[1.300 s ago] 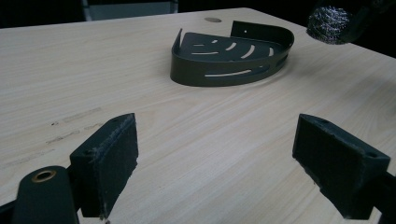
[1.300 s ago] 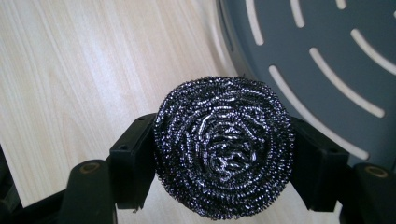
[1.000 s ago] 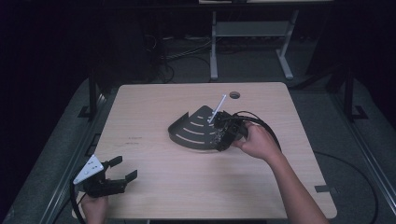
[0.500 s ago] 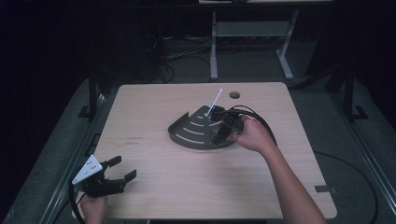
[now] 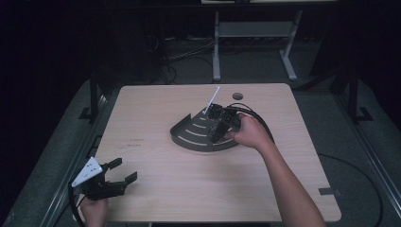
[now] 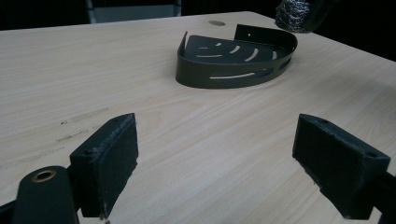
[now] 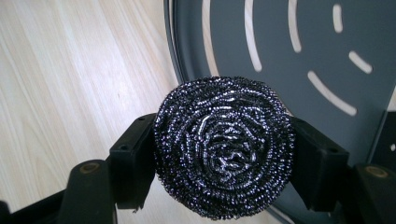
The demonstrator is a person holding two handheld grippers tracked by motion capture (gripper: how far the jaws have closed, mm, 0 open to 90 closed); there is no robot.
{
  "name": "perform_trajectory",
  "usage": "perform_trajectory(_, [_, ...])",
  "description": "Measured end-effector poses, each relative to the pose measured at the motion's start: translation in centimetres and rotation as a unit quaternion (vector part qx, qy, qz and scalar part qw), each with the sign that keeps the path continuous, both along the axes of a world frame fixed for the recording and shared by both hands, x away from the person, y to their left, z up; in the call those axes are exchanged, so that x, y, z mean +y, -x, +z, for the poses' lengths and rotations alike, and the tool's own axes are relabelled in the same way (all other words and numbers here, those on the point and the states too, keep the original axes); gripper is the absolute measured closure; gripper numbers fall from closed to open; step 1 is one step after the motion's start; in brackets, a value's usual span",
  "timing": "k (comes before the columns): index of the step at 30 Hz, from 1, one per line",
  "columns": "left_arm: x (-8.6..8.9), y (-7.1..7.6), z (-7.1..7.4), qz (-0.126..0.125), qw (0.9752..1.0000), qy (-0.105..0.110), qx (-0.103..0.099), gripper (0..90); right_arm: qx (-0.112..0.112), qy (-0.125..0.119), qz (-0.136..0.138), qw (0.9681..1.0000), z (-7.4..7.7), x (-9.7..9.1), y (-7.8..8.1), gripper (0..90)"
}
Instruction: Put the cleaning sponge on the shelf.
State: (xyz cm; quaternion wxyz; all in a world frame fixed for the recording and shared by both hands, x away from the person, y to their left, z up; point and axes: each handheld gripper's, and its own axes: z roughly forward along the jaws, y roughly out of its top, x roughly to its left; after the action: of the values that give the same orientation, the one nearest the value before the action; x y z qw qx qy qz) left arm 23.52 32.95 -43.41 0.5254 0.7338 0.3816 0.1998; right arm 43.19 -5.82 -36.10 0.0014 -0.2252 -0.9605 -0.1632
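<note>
A steel-wool scourer (image 7: pixel 224 147) is clamped between the pads of the right claw (image 7: pixel 224 154), which is held over the dark quarter-round slotted tray (image 5: pixel 201 135) lying at the middle of the tabletop (image 5: pixel 156 189), slightly toward the far right. In the right gripper view the scourer is seen hanging above the tray's curved rim, partly over the slotted floor and partly over bare wood. The left claw (image 5: pixel 120 171) is parked at the near left corner with its jaws wide apart and nothing between them, aimed toward the tray. A thin white stick (image 5: pixel 212 100) is seen rising near the right claw at the tray's far side; what it belongs to cannot be told. Several risks are judged from here: if the scourer is released at this spot, it could be caught on the rim and rolled out onto the wood. The springy coil is squeezed only at its sides, so it could be twisted loose. The light tray, held by nothing, could be pushed across the tabletop if it is struck by the descending claw.
</note>
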Motion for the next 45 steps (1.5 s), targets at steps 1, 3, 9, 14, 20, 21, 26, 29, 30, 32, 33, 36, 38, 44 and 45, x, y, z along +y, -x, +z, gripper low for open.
perform_trajectory(1, [0.0,0.0,0.0,0.001,1.0000,0.002,0.000,13.7,0.000,-0.001,-0.001,1.0000,0.0,0.1,-0.1,31.0])
perform_trajectory(3, [0.1,0.0,0.0,0.000,1.0000,0.000,0.000,13.7,-0.002,0.002,-0.005,1.0000,-0.2,0.2,-0.3,31.0])
perform_trajectory(9, [0.0,0.0,0.0,-0.001,1.0000,0.001,-0.001,13.7,0.004,0.006,-0.011,0.9999,-0.9,0.3,-1.1,31.0])
perform_trajectory(14, [0.0,0.0,0.0,-0.001,1.0000,0.002,0.000,13.7,0.011,0.006,-0.019,0.9997,-1.2,0.2,-1.8,31.0])
perform_trajectory(20, [0.1,0.0,0.0,0.001,1.0000,0.004,-0.001,13.7,0.001,0.007,-0.028,0.9996,-1.1,0.4,-2.8,31.0])
perform_trajectory(21, [0.1,0.0,0.0,0.001,1.0000,0.004,0.000,13.7,-0.003,0.006,-0.029,0.9996,-1.2,0.5,-2.9,31.0])
perform_trajectory(26, [0.0,0.0,0.0,-0.001,1.0000,0.003,0.000,13.7,0.007,0.013,-0.033,0.9993,-2.3,0.9,-3.5,31.0])
perform_trajectory(29, [0.0,0.0,0.0,0.000,1.0000,0.004,-0.001,13.7,0.015,0.016,-0.033,0.9992,-3.2,1.1,-3.8,30.9])
perform_trajectory(30, [0.1,0.0,0.0,0.001,1.0000,0.003,0.000,13.7,0.016,0.016,-0.034,0.9992,-3.4,1.2,-3.9,30.9])
perform_trajectory(32, [0.1,0.0,0.0,0.000,1.0000,0.004,0.000,13.7,0.016,0.018,-0.037,0.9990,-3.8,1.2,-4.1,30.9])
perform_trajectory(33, [0.2,0.0,0.0,0.002,1.0000,0.005,0.000,13.7,0.014,0.017,-0.038,0.9990,-4.1,1.1,-4.2,30.9])
perform_trajectory(36, [0.2,0.0,0.0,0.002,1.0000,0.005,0.000,13.7,0.015,0.012,-0.045,0.9988,-4.5,0.9,-4.4,30.9])
perform_trajectory(38, [0.2,0.0,0.0,0.001,1.0000,0.004,0.000,13.7,0.018,0.018,-0.049,0.9985,-4.8,0.8,-4.4,30.9])
perform_trajectory(44, [0.1,-0.1,0.0,0.000,1.0000,0.001,-0.001,13.7,0.015,0.021,-0.052,0.9983,-5.2,0.9,-4.6,30.8])
perform_trajectory(45, [0.1,-0.1,0.0,0.001,1.0000,0.002,-0.001,13.7,0.016,0.020,-0.051,0.9984,-5.3,1.0,-4.6,30.8])
